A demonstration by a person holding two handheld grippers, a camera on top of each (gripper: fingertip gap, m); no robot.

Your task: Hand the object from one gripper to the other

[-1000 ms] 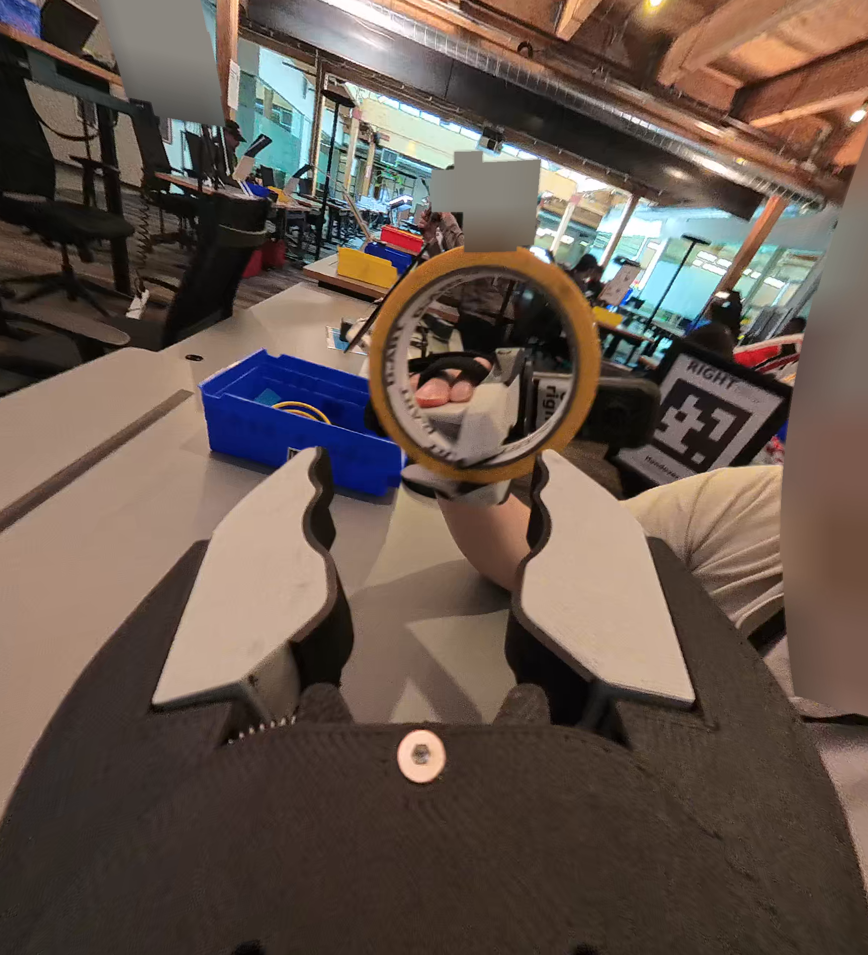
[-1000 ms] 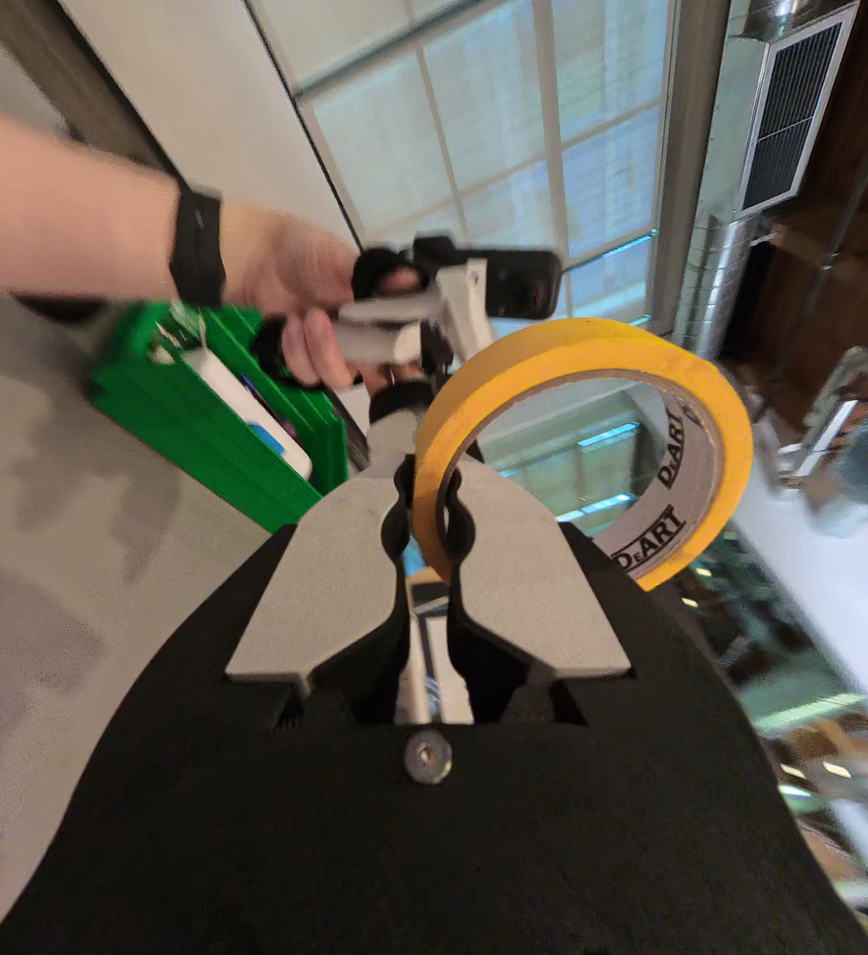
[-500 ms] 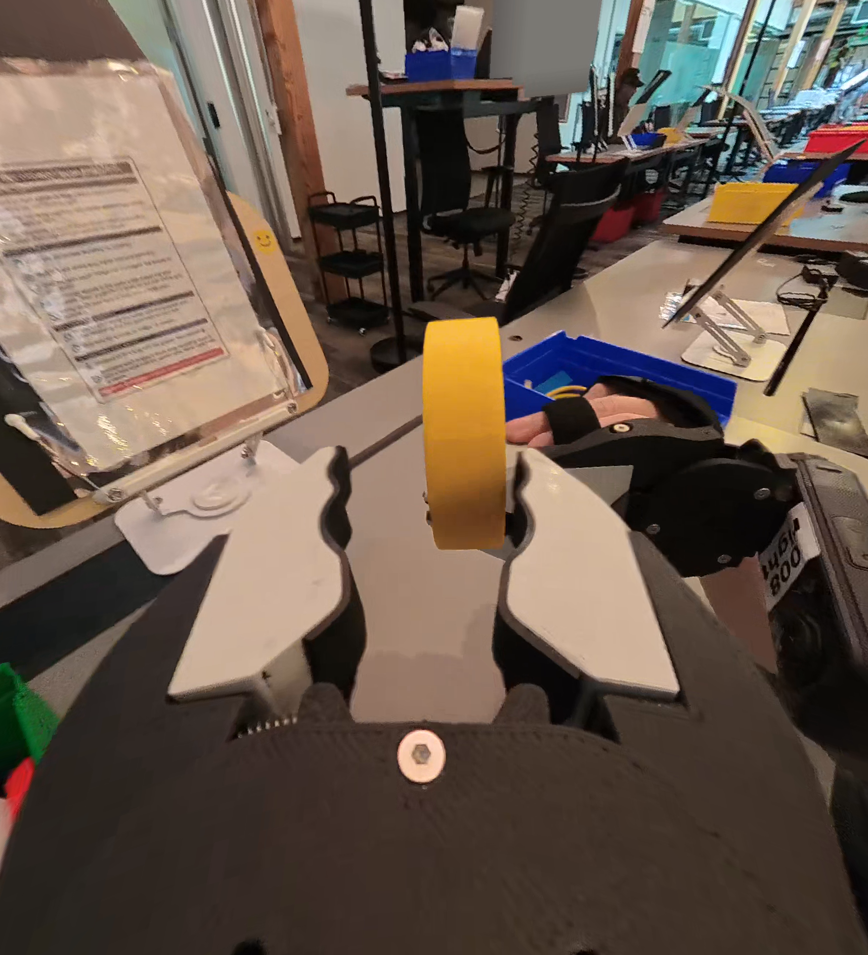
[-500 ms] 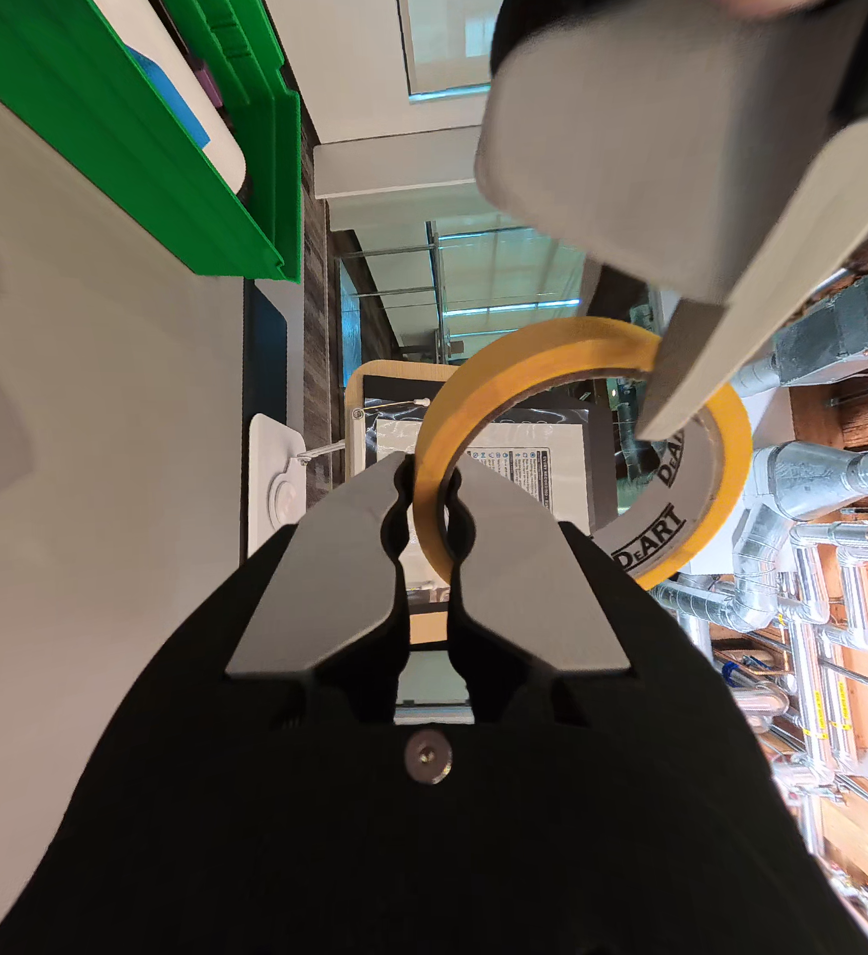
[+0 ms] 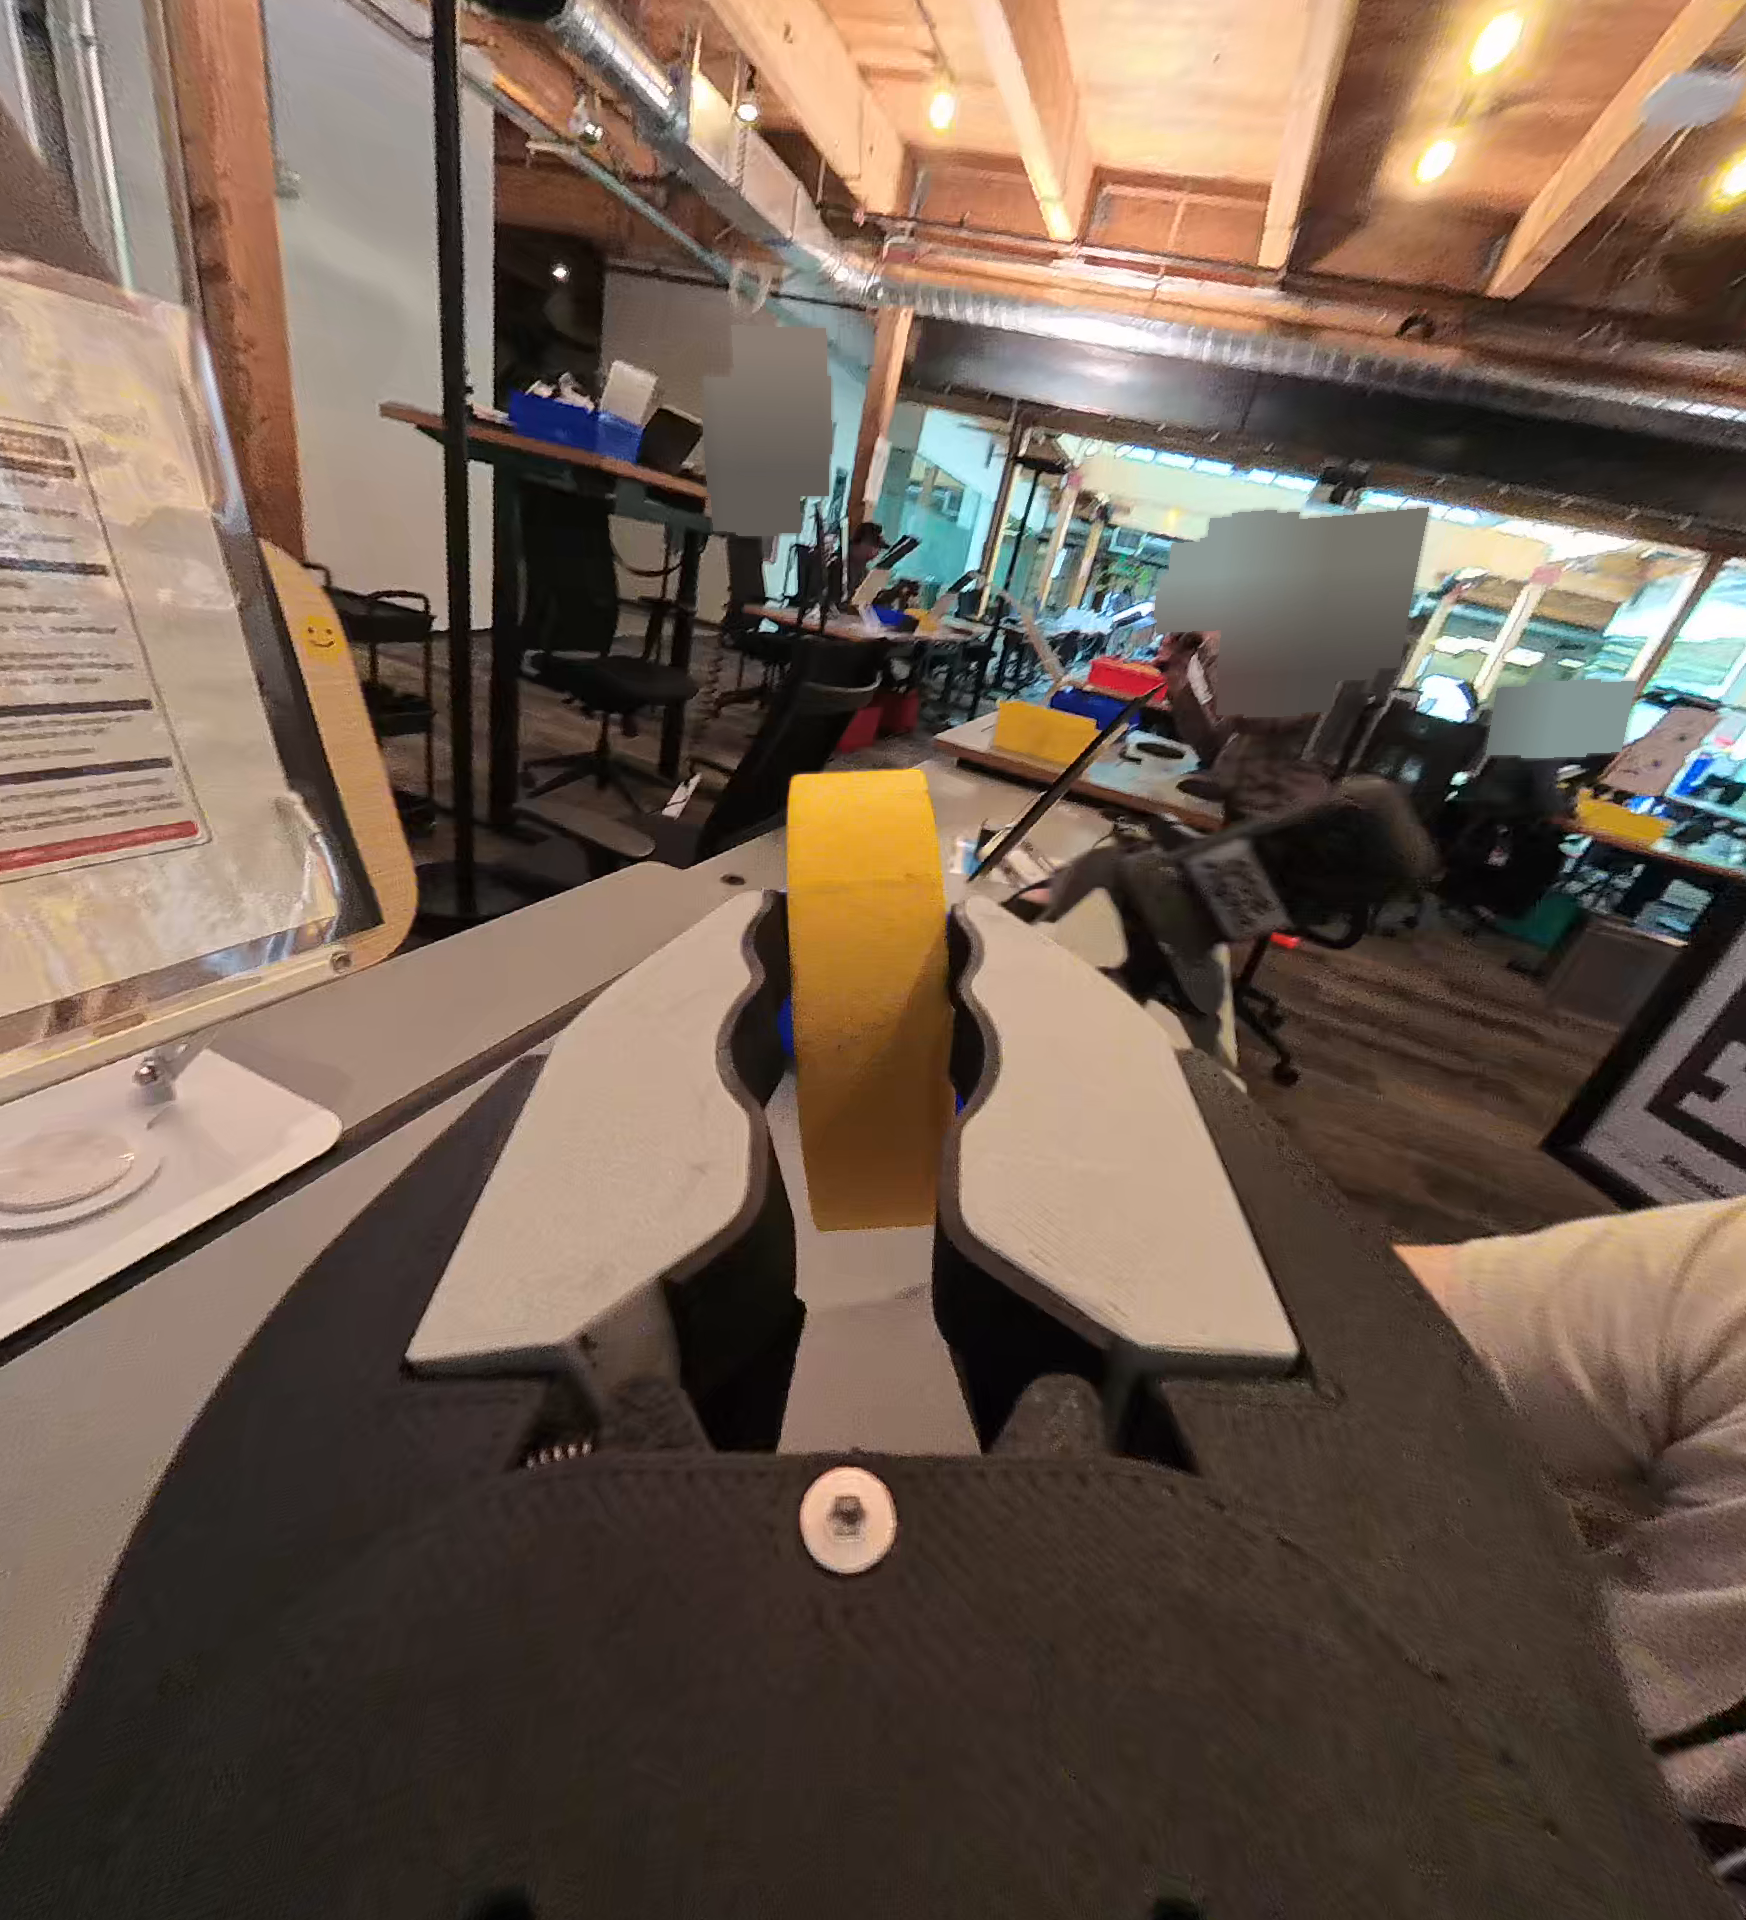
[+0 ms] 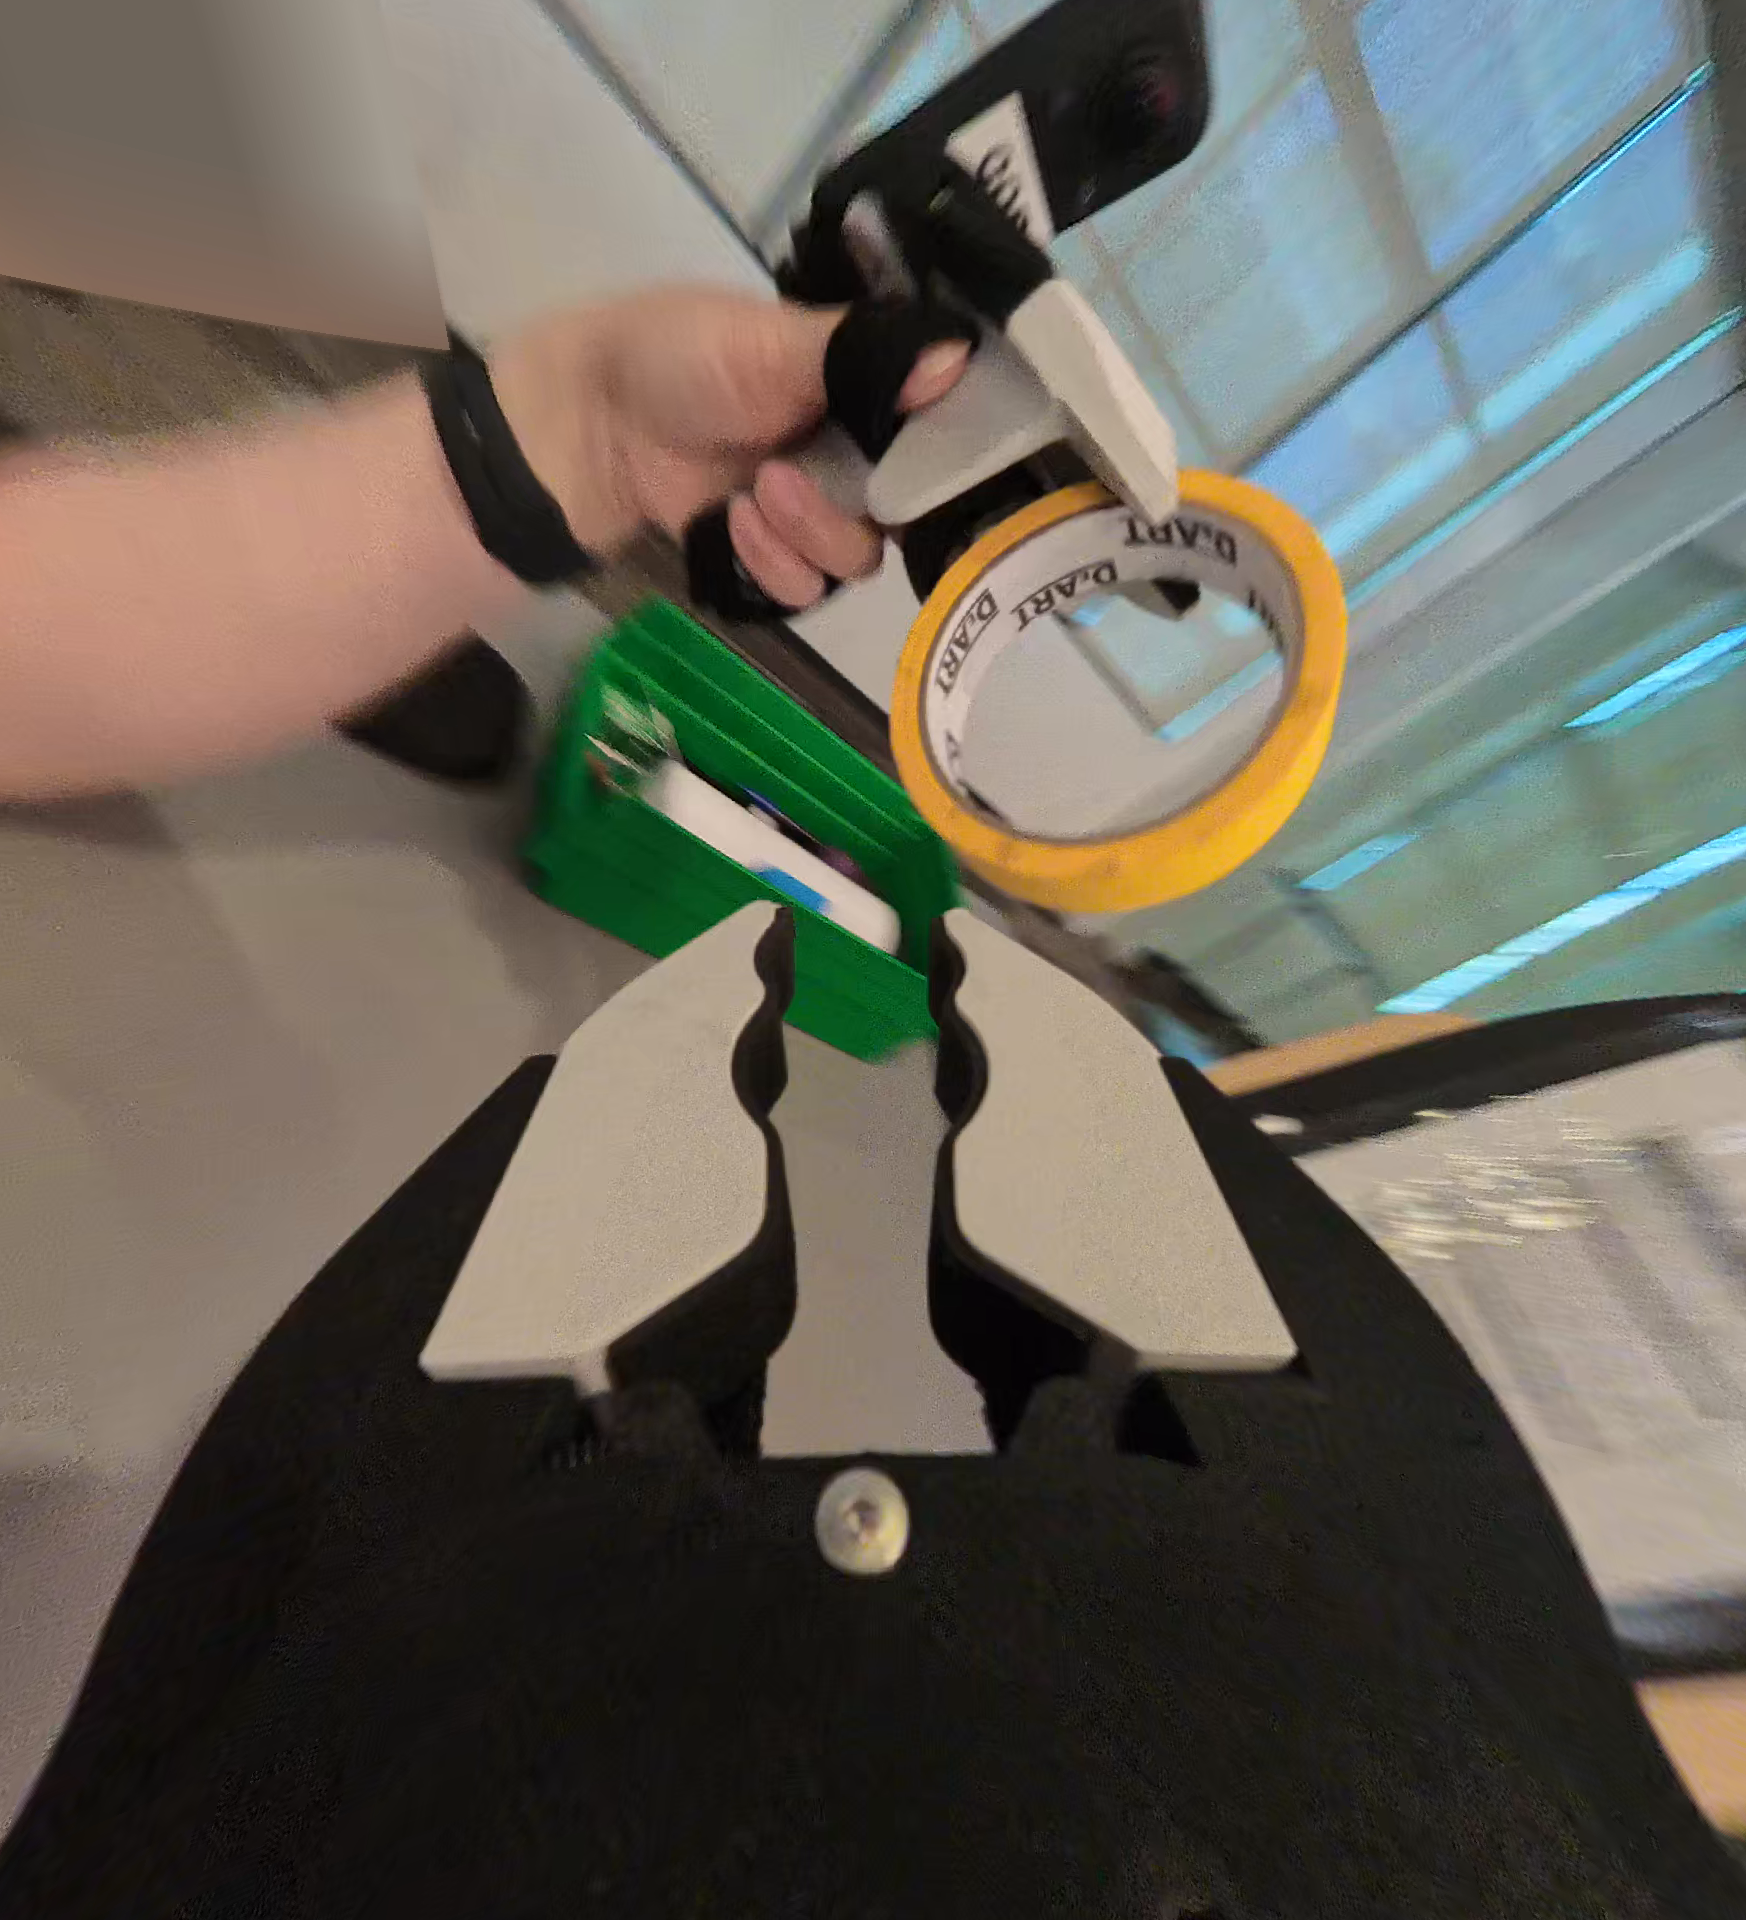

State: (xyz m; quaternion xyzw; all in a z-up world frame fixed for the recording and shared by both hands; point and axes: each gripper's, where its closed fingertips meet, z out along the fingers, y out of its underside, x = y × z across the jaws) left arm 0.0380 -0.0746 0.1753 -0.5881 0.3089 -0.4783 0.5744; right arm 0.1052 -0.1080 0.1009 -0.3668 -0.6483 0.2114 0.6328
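A roll of yellow tape (image 5: 867,997) stands edge-on between my left gripper's (image 5: 864,914) grey fingers, which are shut on its rim. In the right wrist view the same tape (image 6: 1087,883) shows as a ring with a white printed inner face, hanging from the left gripper's finger (image 6: 1108,416), which a hand (image 6: 682,416) holds up and to the right. My right gripper (image 6: 858,925) is open and empty, below the tape and apart from it. The right gripper also shows blurred in the left wrist view (image 5: 1253,883), behind and right of the tape.
A green bin (image 6: 640,883) with some items sits on the grey table (image 6: 225,1039) just beyond my right fingertips. A clear document stand (image 5: 69,675) is at the left on the table (image 5: 484,997). A black-and-white marker board (image 5: 1731,1070) and a person's sleeve (image 5: 1627,1403) are at the right.
My left gripper has closed on the tape. My right gripper has let go of it, opened, and drawn back, so the tape now hangs from the left gripper alone.
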